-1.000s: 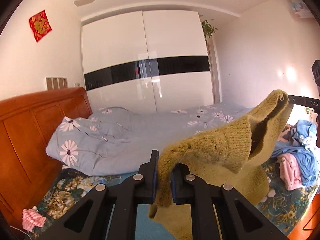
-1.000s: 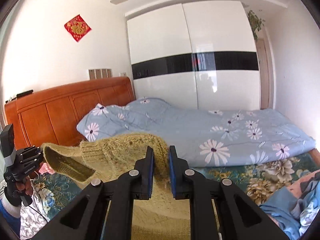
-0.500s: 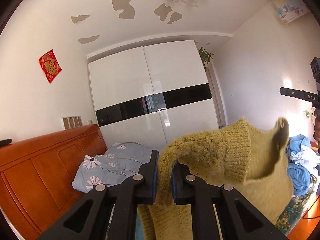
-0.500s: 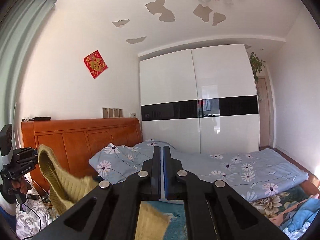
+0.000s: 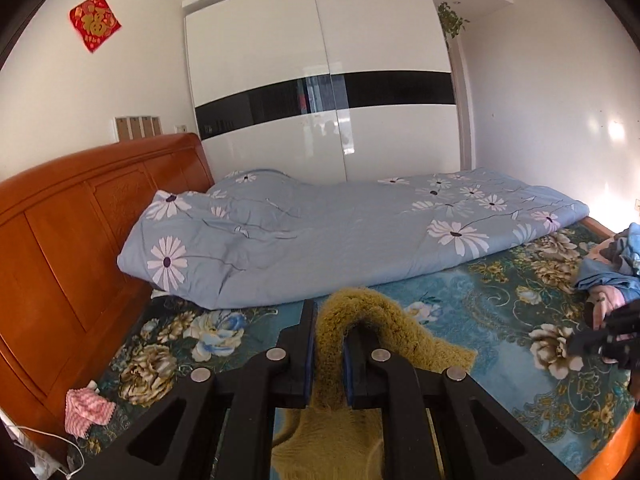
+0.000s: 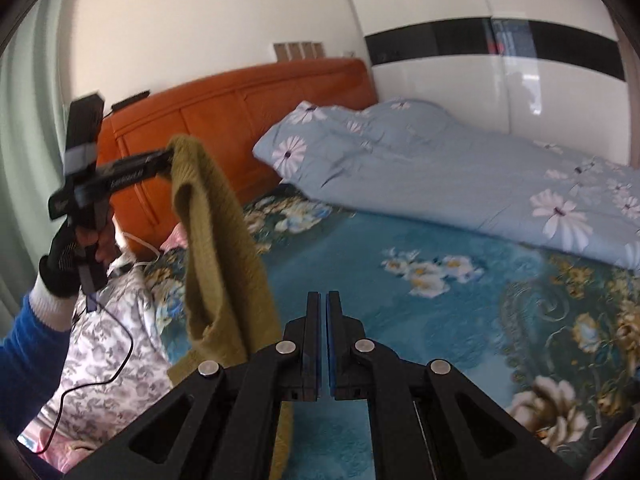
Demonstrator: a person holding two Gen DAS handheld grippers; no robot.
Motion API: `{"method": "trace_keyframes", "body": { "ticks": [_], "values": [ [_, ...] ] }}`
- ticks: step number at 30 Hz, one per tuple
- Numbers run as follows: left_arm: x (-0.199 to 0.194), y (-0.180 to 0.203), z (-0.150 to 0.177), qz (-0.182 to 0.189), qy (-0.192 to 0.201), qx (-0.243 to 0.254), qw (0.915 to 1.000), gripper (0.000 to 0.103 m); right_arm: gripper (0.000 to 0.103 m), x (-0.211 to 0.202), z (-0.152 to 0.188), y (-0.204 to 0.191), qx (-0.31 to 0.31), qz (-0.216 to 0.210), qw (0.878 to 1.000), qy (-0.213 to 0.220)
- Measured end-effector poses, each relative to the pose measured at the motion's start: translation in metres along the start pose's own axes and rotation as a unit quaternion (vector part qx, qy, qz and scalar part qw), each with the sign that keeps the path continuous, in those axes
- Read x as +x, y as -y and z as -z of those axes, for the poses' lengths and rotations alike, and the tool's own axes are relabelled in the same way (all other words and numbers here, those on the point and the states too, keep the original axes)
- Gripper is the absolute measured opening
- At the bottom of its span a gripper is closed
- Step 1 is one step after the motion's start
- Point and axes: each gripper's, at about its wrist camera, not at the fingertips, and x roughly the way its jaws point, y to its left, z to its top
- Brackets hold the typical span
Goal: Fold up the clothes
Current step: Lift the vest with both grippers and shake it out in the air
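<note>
Our left gripper [image 5: 326, 354] was clamped on a bunched edge of the olive knitted sweater [image 6: 216, 240], which hung from it in a limp drape above the floral bedspread [image 6: 400, 248], while our right gripper [image 6: 323, 344] hovered over the bed with its jaws nearly touching and nothing between them. We judged the knit thick, soft and fairly light, likely to stretch and sag under its own weight but not to slip. We reckoned the best second hold was a firm ribbed edge at hem or shoulder, not the loose middle.
</note>
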Motion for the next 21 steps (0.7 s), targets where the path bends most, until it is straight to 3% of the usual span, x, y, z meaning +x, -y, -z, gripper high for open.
{"method": "trace_keyframes", "body": {
  "ticks": [1, 2, 3, 5, 15, 16, 17, 18, 21],
  "values": [
    [0.006, -0.002, 0.006, -0.002, -0.006, -0.002, 1.0, 0.012, 0.006, 0.015, 0.011, -0.004, -0.002, -0.021, 1.0, -0.01],
    [0.012, -0.004, 0.01, -0.004, -0.011, -0.002, 0.9999, 0.012, 0.019, 0.03, 0.022, -0.008, -0.005, -0.041, 0.999, -0.02],
    [0.017, -0.006, 0.014, -0.006, -0.015, -0.002, 0.9999, 0.012, 0.04, 0.044, 0.029, -0.013, -0.009, -0.055, 0.998, -0.029],
    [0.024, -0.01, 0.019, -0.007, -0.02, -0.005, 0.9998, 0.012, 0.054, 0.064, 0.039, -0.021, -0.018, -0.073, 0.997, -0.036],
    [0.013, -0.028, 0.021, -0.004, -0.011, -0.018, 0.9998, 0.012, 0.053, 0.127, 0.049, -0.038, -0.014, -0.088, 0.992, -0.087],
    [0.009, -0.029, 0.02, -0.005, -0.009, -0.019, 0.9998, 0.012, 0.049, 0.128, 0.05, -0.04, -0.008, -0.092, 0.992, -0.091],
    [0.003, -0.03, 0.02, -0.007, -0.006, -0.02, 0.9998, 0.012, 0.025, 0.128, 0.049, -0.042, -0.003, -0.089, 0.992, -0.094],
    [-0.003, -0.031, 0.019, -0.008, -0.003, -0.021, 0.9997, 0.012, 0.009, 0.125, 0.048, -0.044, -0.002, -0.078, 0.992, -0.097],
    [-0.026, -0.032, 0.012, -0.014, 0.011, -0.02, 0.9996, 0.012, 0.009, 0.105, 0.034, -0.049, -0.007, -0.031, 0.995, -0.09]
  ]
}}
